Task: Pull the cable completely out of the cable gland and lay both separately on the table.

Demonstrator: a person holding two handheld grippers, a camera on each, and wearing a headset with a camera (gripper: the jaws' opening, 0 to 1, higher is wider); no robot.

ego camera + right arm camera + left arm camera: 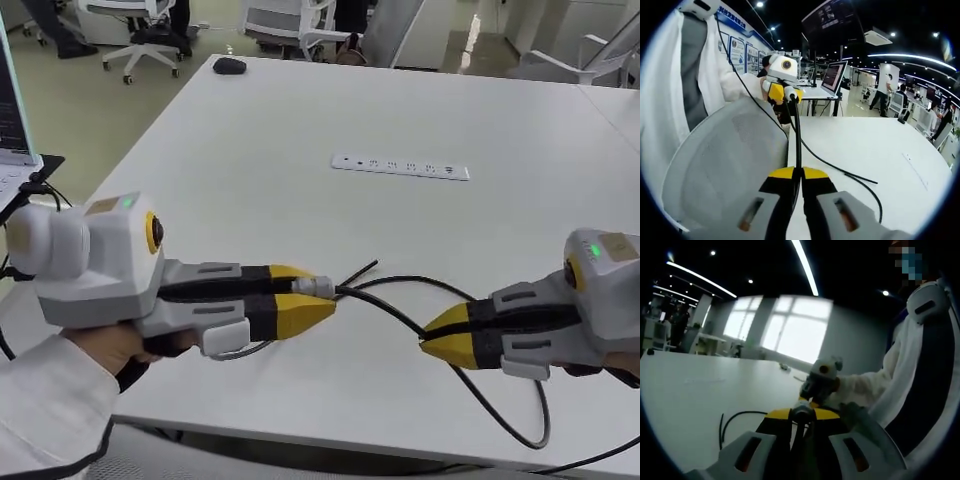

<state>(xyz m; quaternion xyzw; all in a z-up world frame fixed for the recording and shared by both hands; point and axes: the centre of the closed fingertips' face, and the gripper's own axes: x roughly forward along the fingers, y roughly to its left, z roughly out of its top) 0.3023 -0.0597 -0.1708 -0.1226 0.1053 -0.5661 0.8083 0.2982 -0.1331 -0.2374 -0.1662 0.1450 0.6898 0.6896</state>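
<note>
Currently: cable gland point(316, 288), pale grey, clenched in the left claw point(328, 296) above the near edge of the surface point(300, 120). Black cable point(385, 308) runs out of the gland, stretched across to the right claw point(424, 338), which is clamped on it; the slack loops near the near right edge. White power strip point(400, 167) lies toward the far edge, well apart.

Person wore a white sleeve point(45, 400) with dark edging; left gripper point(322, 291) and right gripper point(427, 336) had pale grey housings, black-and-yellow jaws, green indicator lights.
</note>
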